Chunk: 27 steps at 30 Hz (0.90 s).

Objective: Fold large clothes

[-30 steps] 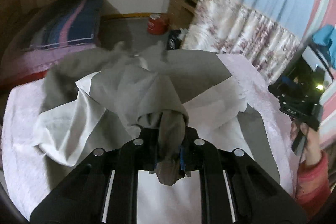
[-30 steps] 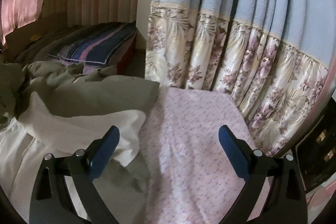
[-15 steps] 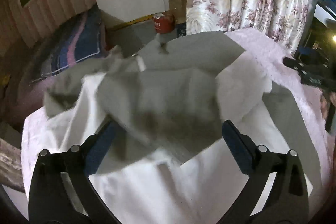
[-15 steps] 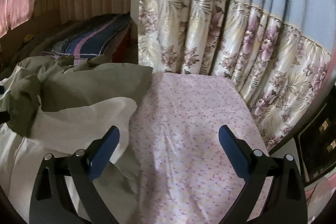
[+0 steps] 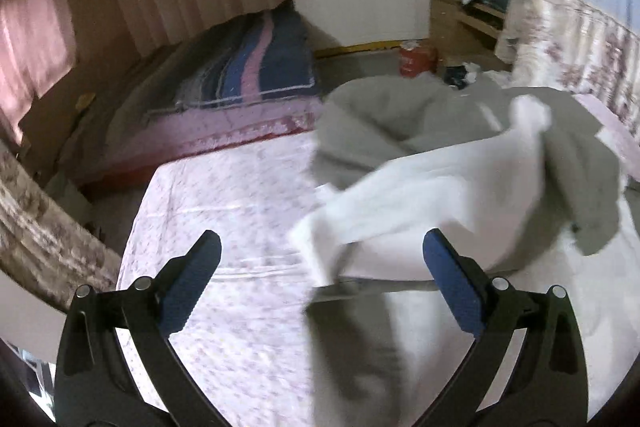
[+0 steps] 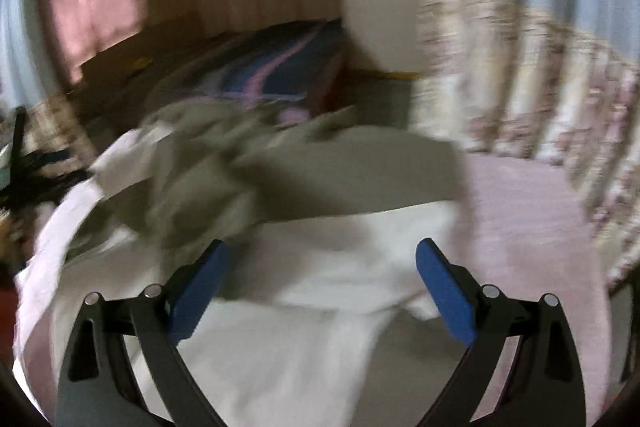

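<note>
A large grey garment with a white lining (image 5: 440, 179) lies crumpled on a pink flowered bed sheet (image 5: 232, 211), filling the right half of the left wrist view. My left gripper (image 5: 320, 283) hangs open above its left edge with nothing between its blue pads (image 5: 192, 283). In the blurred right wrist view the same garment (image 6: 320, 211) spreads across the middle. My right gripper (image 6: 322, 287) stands open over the white lining, touching nothing that I can make out.
A second bed with a striped blue and pink blanket (image 5: 256, 67) lies beyond. A red container (image 5: 416, 57) and a wooden desk (image 5: 460, 19) stand on the far floor. Flowered curtains (image 6: 540, 83) hang along the right. Bare sheet lies left of the garment.
My left gripper let go of the grey fold it held and swung left, so the garment now lies to its right. My right gripper swung left over the garment.
</note>
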Motion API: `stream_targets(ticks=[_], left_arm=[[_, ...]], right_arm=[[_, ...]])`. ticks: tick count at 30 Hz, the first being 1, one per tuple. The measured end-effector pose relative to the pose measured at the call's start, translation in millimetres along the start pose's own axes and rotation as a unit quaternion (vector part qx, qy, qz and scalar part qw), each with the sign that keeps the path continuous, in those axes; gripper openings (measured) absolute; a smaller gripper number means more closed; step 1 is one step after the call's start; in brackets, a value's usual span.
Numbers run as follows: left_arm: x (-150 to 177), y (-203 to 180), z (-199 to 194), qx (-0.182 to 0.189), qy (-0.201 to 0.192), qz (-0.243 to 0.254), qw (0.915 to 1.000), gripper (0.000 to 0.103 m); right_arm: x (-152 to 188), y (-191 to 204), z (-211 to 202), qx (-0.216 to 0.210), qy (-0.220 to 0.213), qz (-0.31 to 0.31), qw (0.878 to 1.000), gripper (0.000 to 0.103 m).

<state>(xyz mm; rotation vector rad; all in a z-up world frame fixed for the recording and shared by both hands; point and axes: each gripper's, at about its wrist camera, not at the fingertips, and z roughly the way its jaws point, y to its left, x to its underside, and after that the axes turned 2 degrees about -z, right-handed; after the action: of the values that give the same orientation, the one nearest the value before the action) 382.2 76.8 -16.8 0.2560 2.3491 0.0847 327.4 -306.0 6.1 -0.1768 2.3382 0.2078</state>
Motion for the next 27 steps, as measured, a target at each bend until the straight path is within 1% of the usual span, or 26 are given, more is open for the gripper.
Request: stream_targets(ticks=[3,4,5,6,7,8,9,11,12,14,15,16,17,18,19,20,21,22,23,24,25,27], left_arm=[[4.7,11.3,10.5,-0.005,-0.002,-0.013,0.9999,0.100],[6.5,11.4,12.3,-0.003,-0.004,-0.014,0.9999,0.100],[7.5,11.7,13.5,0.000,-0.004,-0.014,0.9999,0.100],[8.1,10.5,14.1,-0.002,-0.003,-0.011,0.9999,0.100],[8.7,7.3,13.4,-0.006,-0.003,-0.008,0.9999,0.100],[8.6,4.2,12.9,-0.008,-0.005,-0.004,0.9999,0.100],[8.7,0.4,10.5,-0.011,-0.007,0.000,0.9999,0.100],[6.6,-6.3,3.5,-0.022,-0.014,0.009,0.9996,0.100],[5.2,-8.8,-0.6,-0.026,-0.019,0.011,0.9994,0.100],[0.6,-11.0,-11.8,-0.028,-0.037,0.011,0.9989,0.100],[-1.8,-11.5,-17.1,-0.027,-0.045,0.009,0.9986,0.100],[-4.7,-12.5,-22.9,-0.026,-0.055,0.006,0.9981,0.100],[-6.8,-13.7,-27.5,-0.026,-0.063,0.004,0.9977,0.100],[-7.8,-13.8,-30.6,-0.025,-0.067,0.002,0.9974,0.100],[-9.2,-15.2,-31.8,-0.024,-0.069,-0.001,0.9974,0.100],[-9.3,-16.5,-31.8,-0.021,-0.068,-0.005,0.9974,0.100],[-8.7,-18.4,-30.0,-0.017,-0.065,-0.006,0.9977,0.100],[-7.3,-20.8,-26.1,-0.015,-0.058,-0.006,0.9982,0.100],[-5.3,-22.8,-22.6,-0.014,-0.052,-0.004,0.9986,0.100],[-2.2,-25.3,-17.6,-0.015,-0.044,0.000,0.9989,0.100],[0.6,-29.0,-12.1,-0.018,-0.036,0.006,0.9992,0.100],[3.7,-33.4,-6.5,-0.023,-0.025,0.015,0.9993,0.100]], right_arm=[[2.2,22.0,21.5,-0.024,0.031,-0.017,0.999,0.094],[1.9,27.3,31.7,-0.027,0.041,-0.020,0.999,0.092],[1.5,28.8,37.4,-0.031,0.046,-0.019,0.998,0.084],[0.8,30.2,48.9,-0.046,0.060,-0.013,0.997,0.066],[-0.5,29.1,59.1,-0.061,0.073,-0.006,0.995,0.052],[-1.2,28.2,68.1,-0.075,0.087,0.003,0.993,0.030],[-3.5,26.7,74.8,-0.074,0.091,0.005,0.993,0.018],[-14.3,23.5,67.0,-0.047,0.063,-0.014,0.997,0.010],[-25.5,17.4,51.2,-0.013,0.029,-0.024,0.999,0.007],[-46.3,1.4,19.6,0.047,-0.032,-0.034,0.998,0.006],[-59.8,-10.7,-5.5,0.085,-0.077,-0.039,0.993,0.005],[-69.0,-20.9,-27.8,0.112,-0.114,-0.042,0.986,0.005],[-76.0,-29.0,-47.5,0.142,-0.146,-0.049,0.978,0.003],[-83.0,-38.1,-65.4,0.190,-0.167,-0.066,0.965,0.003],[-86.6,-47.5,-70.3,0.212,-0.164,-0.070,0.961,0.003],[-89.5,-62.2,-69.9,0.215,-0.147,-0.062,0.964,0.003],[-88.8,-82.3,-62.9,0.206,-0.117,-0.043,0.970,0.003],[-83.4,-97.5,-53.5,0.211,-0.092,-0.035,0.972,0.003],[-74.7,-110.5,-44.3,0.232,-0.069,-0.033,0.970,0.004],[-61.1,-127.1,-31.0,0.238,-0.032,-0.026,0.970,0.007],[-44.0,-145.9,-20.8,0.220,-0.001,0.000,0.976,0.007],[-19.7,-164.6,-12.4,0.198,0.016,0.043,0.979,0.008]])
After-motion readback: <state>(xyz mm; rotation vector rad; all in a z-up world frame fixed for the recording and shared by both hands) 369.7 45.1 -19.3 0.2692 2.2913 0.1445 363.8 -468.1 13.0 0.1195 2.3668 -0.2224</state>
